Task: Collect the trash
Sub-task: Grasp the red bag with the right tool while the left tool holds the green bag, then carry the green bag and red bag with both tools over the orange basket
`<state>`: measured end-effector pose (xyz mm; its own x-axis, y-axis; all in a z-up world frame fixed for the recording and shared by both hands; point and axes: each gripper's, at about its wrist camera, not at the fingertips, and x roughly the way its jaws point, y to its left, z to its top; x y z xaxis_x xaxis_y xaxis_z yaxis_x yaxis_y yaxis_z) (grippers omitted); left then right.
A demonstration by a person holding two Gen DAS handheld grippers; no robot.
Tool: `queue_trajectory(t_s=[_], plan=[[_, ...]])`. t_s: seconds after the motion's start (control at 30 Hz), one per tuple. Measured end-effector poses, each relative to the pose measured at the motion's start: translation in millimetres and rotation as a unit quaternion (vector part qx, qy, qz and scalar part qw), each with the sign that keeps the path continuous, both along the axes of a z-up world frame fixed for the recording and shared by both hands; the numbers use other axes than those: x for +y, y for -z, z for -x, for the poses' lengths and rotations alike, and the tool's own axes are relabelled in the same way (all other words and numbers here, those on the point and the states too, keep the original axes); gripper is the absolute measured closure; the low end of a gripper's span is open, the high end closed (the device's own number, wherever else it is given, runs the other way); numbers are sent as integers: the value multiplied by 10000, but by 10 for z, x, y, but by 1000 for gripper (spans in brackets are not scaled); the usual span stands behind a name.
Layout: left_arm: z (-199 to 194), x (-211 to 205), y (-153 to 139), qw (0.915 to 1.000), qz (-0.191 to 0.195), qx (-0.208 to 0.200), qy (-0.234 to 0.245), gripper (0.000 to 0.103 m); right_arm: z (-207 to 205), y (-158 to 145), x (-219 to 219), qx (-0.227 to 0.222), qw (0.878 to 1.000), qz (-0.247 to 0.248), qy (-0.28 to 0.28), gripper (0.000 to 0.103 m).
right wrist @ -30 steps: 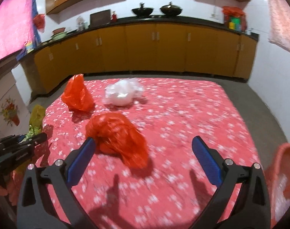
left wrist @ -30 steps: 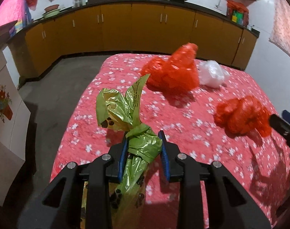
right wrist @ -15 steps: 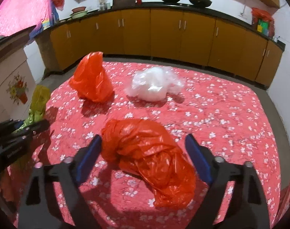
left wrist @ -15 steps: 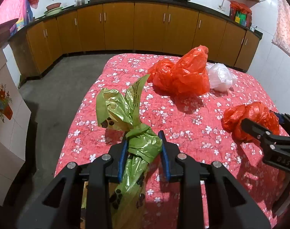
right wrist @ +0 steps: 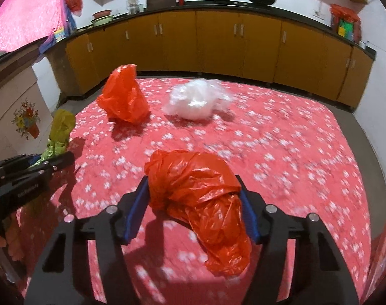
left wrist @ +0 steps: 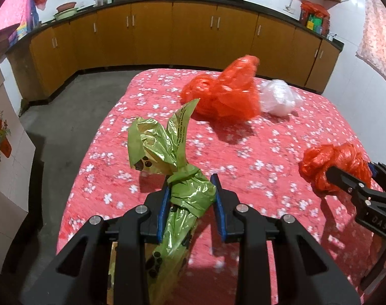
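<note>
While a crumpled orange bag [right wrist: 198,190] lies on the flowered red bedspread [right wrist: 294,139], its long axis running toward the camera, the right gripper [right wrist: 194,194] closes its jaws from either side, pads at the plastic's flanks. To its left, the left gripper [left wrist: 190,198] stays clamped on a knotted green bag [left wrist: 190,195] near the bed's edge. A second orange bag [right wrist: 123,96] and a white bag [right wrist: 195,100] sit well beyond, with open cloth between.
</note>
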<state>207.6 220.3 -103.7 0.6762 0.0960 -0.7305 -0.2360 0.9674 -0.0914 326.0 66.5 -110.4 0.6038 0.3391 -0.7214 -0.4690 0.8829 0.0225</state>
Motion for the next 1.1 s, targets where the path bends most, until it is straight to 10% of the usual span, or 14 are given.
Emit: queue_trajectory(t_s=[1.1], plan=[[282, -1878, -683, 9824, -251, -619, 1742, 72, 1083, -844, -2283, -844, 9649, -121, 2483, 40]])
